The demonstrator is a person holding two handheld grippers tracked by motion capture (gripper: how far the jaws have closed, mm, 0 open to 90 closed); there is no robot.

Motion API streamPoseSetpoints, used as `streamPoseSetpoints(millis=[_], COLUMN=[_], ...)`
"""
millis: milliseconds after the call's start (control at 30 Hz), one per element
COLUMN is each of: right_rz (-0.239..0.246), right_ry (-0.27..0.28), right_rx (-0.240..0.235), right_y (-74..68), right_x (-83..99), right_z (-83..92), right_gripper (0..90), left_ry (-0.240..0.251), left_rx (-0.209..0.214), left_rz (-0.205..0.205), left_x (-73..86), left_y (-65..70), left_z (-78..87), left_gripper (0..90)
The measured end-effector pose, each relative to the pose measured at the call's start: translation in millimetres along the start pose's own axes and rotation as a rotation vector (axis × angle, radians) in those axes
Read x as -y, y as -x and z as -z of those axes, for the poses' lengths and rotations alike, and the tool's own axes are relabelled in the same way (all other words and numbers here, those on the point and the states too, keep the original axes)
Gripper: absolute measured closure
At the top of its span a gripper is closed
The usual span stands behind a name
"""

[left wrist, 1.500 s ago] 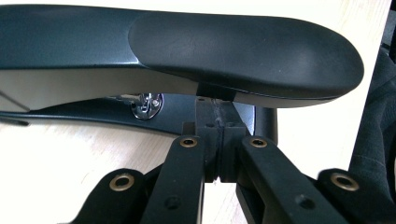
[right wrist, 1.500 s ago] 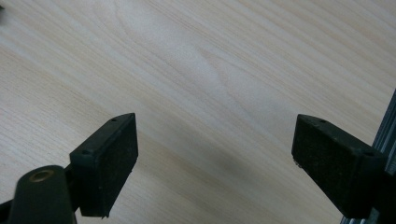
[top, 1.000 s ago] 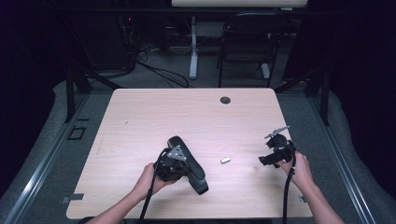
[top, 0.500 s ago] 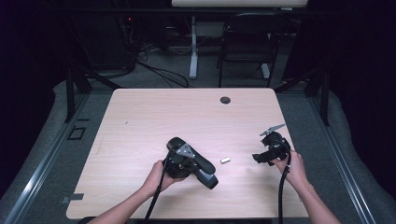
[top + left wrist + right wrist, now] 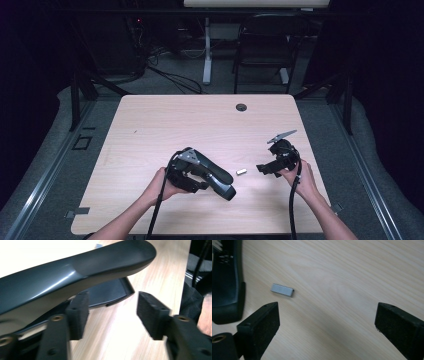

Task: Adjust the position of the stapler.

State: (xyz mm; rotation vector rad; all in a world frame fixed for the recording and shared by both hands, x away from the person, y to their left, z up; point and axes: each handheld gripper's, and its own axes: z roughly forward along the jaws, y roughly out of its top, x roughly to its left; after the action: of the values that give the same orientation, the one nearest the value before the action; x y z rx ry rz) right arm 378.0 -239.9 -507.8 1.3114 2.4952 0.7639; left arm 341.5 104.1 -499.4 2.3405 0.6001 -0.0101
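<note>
Large black plastic stapler (image 5: 215, 176) on the pale wood worktop (image 5: 165, 125), near its front edge, with a small silver strip of staples (image 5: 242, 171) just beside its tip. Left gripper (image 5: 112, 312) released, jaws just opened, one pad beside the stapler's base, nothing clamped. Right gripper (image 5: 327, 322) spread wide over bare wood, staples (image 5: 282, 289) lying ahead of one pad.

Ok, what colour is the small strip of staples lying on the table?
Silvery grey; the staple strip shows best in the right gripper view.
</note>
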Motion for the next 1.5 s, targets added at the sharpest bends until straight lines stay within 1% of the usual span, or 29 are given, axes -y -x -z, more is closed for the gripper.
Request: streamPoseSetpoints(millis=[100,133,167,200,267,333,367,400,467,500,533,567,600,633,667,700,733,767,800,833,867,900,933,1033,1067,1133,1233,1267,1500], right_rz=[0.012,0.012,0.026,0.027,0.033,0.03,0.03,0.045,0.047,0.063,0.077,0.077,0.086,0.086,0.103,0.103,0.127,0.127,0.138,0.155,0.174,0.174,0.19,0.211,0.247,0.257,0.282,0.289,0.333], right_ry=[-0.003,-0.003,-0.006,-0.001,-0.001,0.006,0.006,0.02,0.026,0.073,0.094,0.094,0.138,0.138,0.163,0.163,0.171,0.171,0.169,0.15,0.134,0.134,0.106,0.081,0.058,0.033,0.005,0.015,0.038], right_rx=[-0.018,-0.018,-0.022,-0.024,-0.028,-0.083,-0.083,-0.101,-0.113,-0.106,-0.094,-0.094,-0.109,-0.109,-0.137,-0.137,-0.162,-0.162,-0.169,-0.17,-0.189,-0.189,-0.196,-0.205,-0.183,-0.206,-0.194,-0.183,-0.142], right_y=[-7.6,-7.6,-11.9,-15.0,-17.7,-28.8,-28.8,-35.4,-39.2,-49.7,-53.2,-53.2,-62.8,-62.8,-73.4,-73.4,-85.1,-85.1,-91.7,-97.9,-107.3,-107.3,-114.1,-118.7,-123.0,-125.6,-132.9,-135.3,-134.0], right_x=[-4.7,-4.7,-7.2,-8.6,-10.2,-17.7,-17.7,-22.3,-25.0,-31.1,-33.5,-33.5,-41.0,-41.0,-48.2,-48.2,-53.7,-53.7,-55.6,-57.7,-59.9,-59.9,-61.9,-63.0,-62.8,-62.4,-61.3,-60.2,-57.1], right_z=[-0.6,-0.6,-1.2,-1.5,-1.6,0.6,0.6,2.2,3.5,8.6,10.9,10.9,17.1,17.1,20.2,20.2,19.1,19.1,17.1,14.6,9.0,9.0,2.3,-5.3,-12.7,-20.8,-28.6,-30.2,-28.4], right_gripper=[3.2,3.2,1.6,0.6,0.0,0.0,0.0,0.0,0.0,0.0,0.2,0.2,1.5,1.5,2.8,2.8,5.2,5.2,7.7,8.7,15.8,15.8,16.3,21.3,28.7,32.7,45.1,52.7,56.4], left_ry=[0.016,0.029,0.036,0.036,0.03,0.035,0.035,0.035,0.031,0.029,0.03,0.03,0.041,0.041,0.046,0.046,0.05,0.05,0.05,0.055,0.054,0.054,0.053,0.045,0.039,0.035,0.032,0.032,0.04], left_rx=[-0.022,-0.042,-0.078,-0.078,-0.124,-0.154,-0.154,-0.168,-0.174,-0.183,-0.196,-0.196,-0.196,-0.196,-0.195,-0.195,-0.205,-0.205,-0.202,-0.183,-0.182,-0.182,-0.182,-0.178,-0.168,-0.167,-0.159,-0.155,-0.131], left_rz=[0.021,0.032,0.045,0.045,0.063,0.099,0.099,0.119,0.126,0.135,0.146,0.146,0.168,0.168,0.186,0.186,0.206,0.206,0.214,0.223,0.224,0.224,0.223,0.214,0.213,0.209,0.213,0.214,0.215], left_x=[4.3,6.6,10.9,10.9,14.6,19.4,19.4,22.0,23.3,25.1,27.6,27.6,31.0,31.0,34.8,34.8,38.1,38.1,39.6,41.0,42.8,42.8,44.2,45.4,46.2,46.7,46.9,47.1,48.3], left_y=[-4.6,-7.2,-14.1,-14.1,-22.6,-36.7,-36.7,-45.1,-48.8,-52.8,-58.1,-58.1,-64.7,-64.7,-71.2,-71.2,-76.0,-76.0,-78.6,-81.1,-83.8,-83.8,-86.1,-87.8,-88.6,-88.9,-89.9,-90.2,-90.7], left_z=[8.5,12.2,18.3,18.3,21.9,25.0,25.0,25.9,25.7,25.3,24.6,24.6,24.2,24.2,23.9,23.9,23.3,23.3,23.4,23.3,22.7,22.7,21.6,20.1,18.3,16.7,15.4,15.1,14.1], left_gripper=[31.9,31.9,24.9,22.1,18.9,15.0,13.8,11.3,8.9,4.8,3.0,1.0,0.0,0.0,0.0,0.0,0.0,0.0,0.0,0.0,0.0,0.0,0.0,0.0,0.0,0.0,0.0,0.0,0.1])
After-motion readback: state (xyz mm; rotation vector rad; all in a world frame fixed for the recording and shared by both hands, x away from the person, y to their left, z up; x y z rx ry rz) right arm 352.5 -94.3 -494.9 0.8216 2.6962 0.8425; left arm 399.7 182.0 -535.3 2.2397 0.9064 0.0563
